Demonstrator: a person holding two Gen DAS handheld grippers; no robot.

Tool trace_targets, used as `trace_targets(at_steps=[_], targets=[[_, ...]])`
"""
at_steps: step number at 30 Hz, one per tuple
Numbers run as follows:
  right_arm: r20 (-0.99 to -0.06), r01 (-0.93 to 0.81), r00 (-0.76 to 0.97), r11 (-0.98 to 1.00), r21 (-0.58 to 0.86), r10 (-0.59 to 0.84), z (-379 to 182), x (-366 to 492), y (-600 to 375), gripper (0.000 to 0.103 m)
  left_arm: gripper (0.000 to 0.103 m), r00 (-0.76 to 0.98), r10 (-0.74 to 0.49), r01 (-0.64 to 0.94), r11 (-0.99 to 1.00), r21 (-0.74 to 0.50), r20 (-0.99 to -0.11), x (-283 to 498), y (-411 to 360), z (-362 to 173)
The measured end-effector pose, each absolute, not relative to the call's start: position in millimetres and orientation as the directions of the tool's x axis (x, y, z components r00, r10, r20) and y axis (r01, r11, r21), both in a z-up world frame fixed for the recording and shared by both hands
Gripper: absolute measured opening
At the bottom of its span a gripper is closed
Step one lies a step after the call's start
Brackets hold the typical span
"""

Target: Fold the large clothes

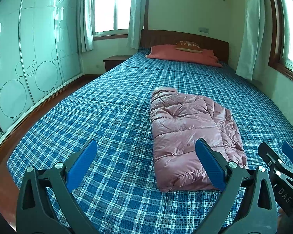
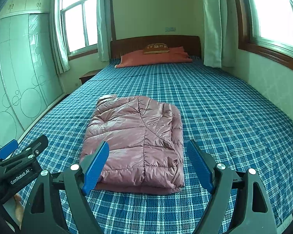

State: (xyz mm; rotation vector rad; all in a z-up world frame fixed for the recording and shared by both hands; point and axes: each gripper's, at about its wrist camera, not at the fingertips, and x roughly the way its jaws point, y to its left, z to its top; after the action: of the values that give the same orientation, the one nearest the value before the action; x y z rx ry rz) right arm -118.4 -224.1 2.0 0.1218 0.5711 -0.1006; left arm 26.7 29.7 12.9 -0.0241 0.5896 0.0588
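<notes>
A pink puffer jacket (image 1: 193, 134) lies folded into a compact rectangle on the blue plaid bed (image 1: 111, 107); it also shows in the right wrist view (image 2: 138, 140). My left gripper (image 1: 146, 150) is open and empty, held above the bed near its front edge, to the left of the jacket. My right gripper (image 2: 147, 152) is open and empty, held above the jacket's near end. Each gripper shows at the edge of the other's view: the right one (image 1: 279, 161) and the left one (image 2: 21, 152).
A red pillow (image 2: 154, 58) with a brown cushion (image 2: 156, 47) lies at the wooden headboard. A glass wardrobe (image 1: 29, 58) stands left across a strip of wood floor, with a nightstand (image 1: 115, 60) beside the bed. Curtained windows are at the back and right wall.
</notes>
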Motion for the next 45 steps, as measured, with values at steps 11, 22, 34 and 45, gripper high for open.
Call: trace_targets(at_steps=[11,22,34,45], targets=[[-0.535,0.127,0.842,0.988,0.088,-0.061,3.6,-120.1,-223.2,0.08,0.1,0.832,0.049,-0.065,0.998,-0.009,-0.552,24.0,27.9,12.7],[-0.537,0.125,0.841,0.988,0.088,-0.059,3.1,-120.7,-222.0,0.08,0.1,0.826,0.045,-0.064,0.998,-0.013,-0.562,23.8,25.5,10.8],[-0.538,0.123,0.841,0.988,0.088,-0.057,2.9,-120.8,-221.5,0.08,0.1,0.829,0.036,-0.061,0.998,-0.026,-0.557,24.5,26.0,10.4],[-0.538,0.122,0.841,0.989,0.086,-0.057,2.2,-120.6,-220.2,0.08,0.1,0.839,0.037,-0.063,0.998,-0.028,-0.543,25.3,27.6,11.9]])
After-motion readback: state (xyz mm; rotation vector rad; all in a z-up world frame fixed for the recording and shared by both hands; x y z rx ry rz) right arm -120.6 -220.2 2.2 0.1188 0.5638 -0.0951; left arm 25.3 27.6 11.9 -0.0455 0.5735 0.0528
